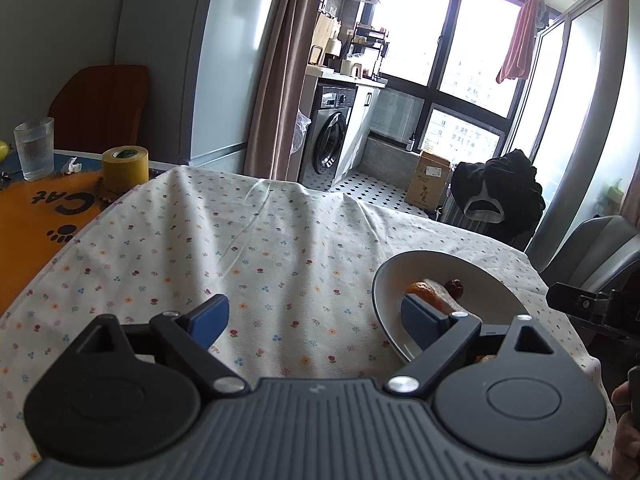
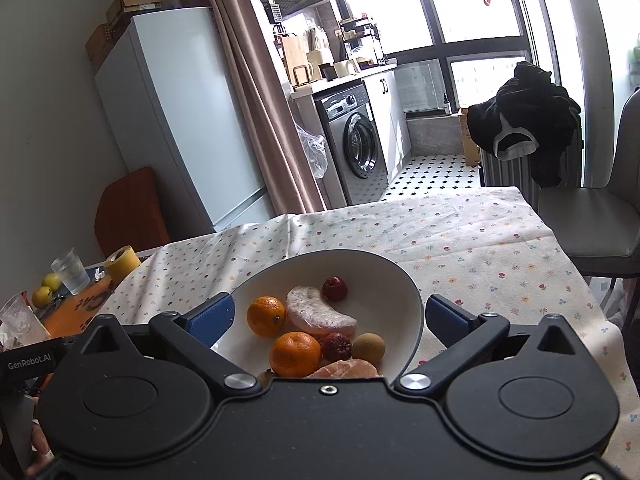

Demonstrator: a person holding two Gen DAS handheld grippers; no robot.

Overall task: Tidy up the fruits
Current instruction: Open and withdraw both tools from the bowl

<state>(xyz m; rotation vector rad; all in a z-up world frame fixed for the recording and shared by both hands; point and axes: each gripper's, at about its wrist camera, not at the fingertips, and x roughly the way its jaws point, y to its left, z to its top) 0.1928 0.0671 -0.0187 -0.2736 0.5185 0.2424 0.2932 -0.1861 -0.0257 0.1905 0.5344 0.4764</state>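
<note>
Both claws are hanging wide open, empty: right claw (image 2: 328, 320) straddling the fruit bowl (image 2: 404, 280), left claw (image 1: 316, 320) sitting just left of it.

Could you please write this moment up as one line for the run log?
left gripper: open, empty | right gripper: open, over bowl | in bowl: oranges, pomelo segment

Daylight floods through big dark-framed windows (image 1: 448, 60) onto a black-and-white tiled floor (image 2: 432, 172), with a washing machine (image 2: 356, 136) under the counter, a pale fridge (image 2: 172, 120), brown curtain (image 2: 256, 92) (drawn aside) and grey chair (image 2: 592, 216).
</note>
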